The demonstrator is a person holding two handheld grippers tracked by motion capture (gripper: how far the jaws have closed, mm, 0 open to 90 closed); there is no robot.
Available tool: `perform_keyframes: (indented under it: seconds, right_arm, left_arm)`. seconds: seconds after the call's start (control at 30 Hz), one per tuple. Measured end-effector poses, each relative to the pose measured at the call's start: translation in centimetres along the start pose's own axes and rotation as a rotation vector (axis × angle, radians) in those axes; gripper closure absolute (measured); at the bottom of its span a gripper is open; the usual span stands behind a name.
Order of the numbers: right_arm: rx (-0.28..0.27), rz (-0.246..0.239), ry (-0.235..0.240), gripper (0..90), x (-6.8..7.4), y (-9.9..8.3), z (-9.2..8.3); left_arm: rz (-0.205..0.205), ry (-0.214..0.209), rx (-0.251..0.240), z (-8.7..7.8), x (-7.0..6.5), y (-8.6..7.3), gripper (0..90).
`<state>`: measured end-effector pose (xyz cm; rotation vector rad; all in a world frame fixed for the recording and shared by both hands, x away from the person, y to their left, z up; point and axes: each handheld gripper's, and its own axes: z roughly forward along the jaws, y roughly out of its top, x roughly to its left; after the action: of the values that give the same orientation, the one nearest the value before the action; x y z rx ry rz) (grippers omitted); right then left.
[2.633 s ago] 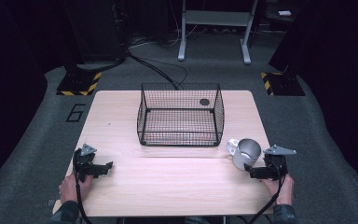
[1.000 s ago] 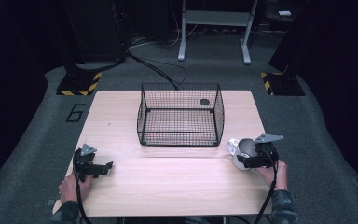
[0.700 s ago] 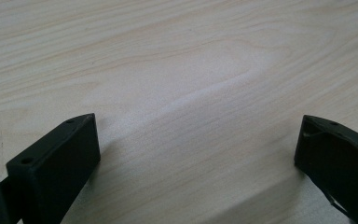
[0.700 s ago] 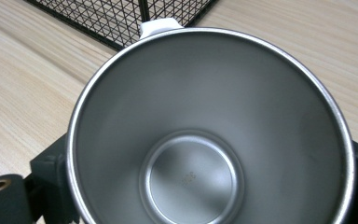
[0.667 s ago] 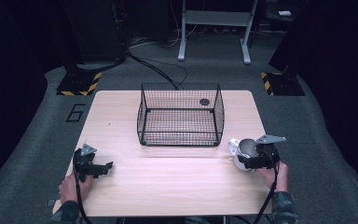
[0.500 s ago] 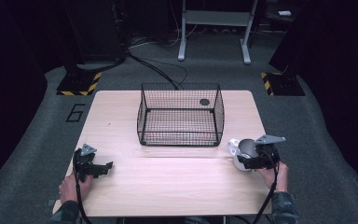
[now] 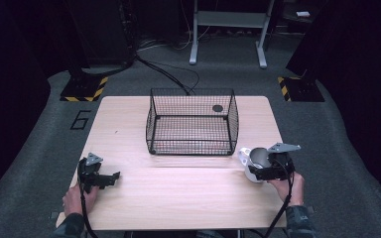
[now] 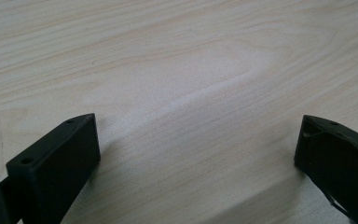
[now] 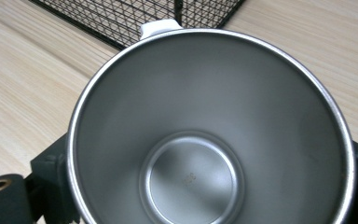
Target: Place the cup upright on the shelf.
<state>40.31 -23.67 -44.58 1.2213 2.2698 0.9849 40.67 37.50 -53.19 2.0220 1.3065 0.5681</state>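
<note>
A steel mug [image 7: 256, 161] with a white outside and white handle lies tilted near the table's right edge, just off the front right corner of a black wire basket [image 7: 191, 134]. My right gripper [image 7: 265, 171] is around it, one jaw against each side of the body. In the right gripper view I look straight into the mug [image 9: 205, 140]; my right gripper [image 9: 209, 156] has a jaw at each edge of it, and the basket [image 9: 135, 18] is behind. My left gripper [image 7: 111, 177] rests at the front left, open over bare wood [image 8: 198, 135].
The basket stands in the middle of the light wooden table [image 7: 178, 198]. A small dark disc [image 7: 218, 108] shows at its far right corner. Cables trail from both grippers toward the front edge. Dark floor and stands surround the table.
My right gripper has moved left and forward from beside the mug to around it, and the mug has shifted slightly. Over the last second it has held still. The left gripper has not moved.
</note>
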Motion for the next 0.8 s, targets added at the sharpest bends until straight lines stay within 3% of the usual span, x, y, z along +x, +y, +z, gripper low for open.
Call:
perform_keyframes:
  seconds: [0.17, 0.8]
  right_arm:
    - [-0.004, 0.014, 0.022, 6.8, 0.8, 0.5, -0.3]
    - [-0.011, -0.011, 0.085, 6.9, 3.9, 2.5, 0.0]
  left_arm:
    - [-0.001, -0.001, 0.003, 0.0, 0.0, 0.0, 0.1]
    - [-0.007, 0.001, -0.005, 0.0, 0.0, 0.0, 0.1]
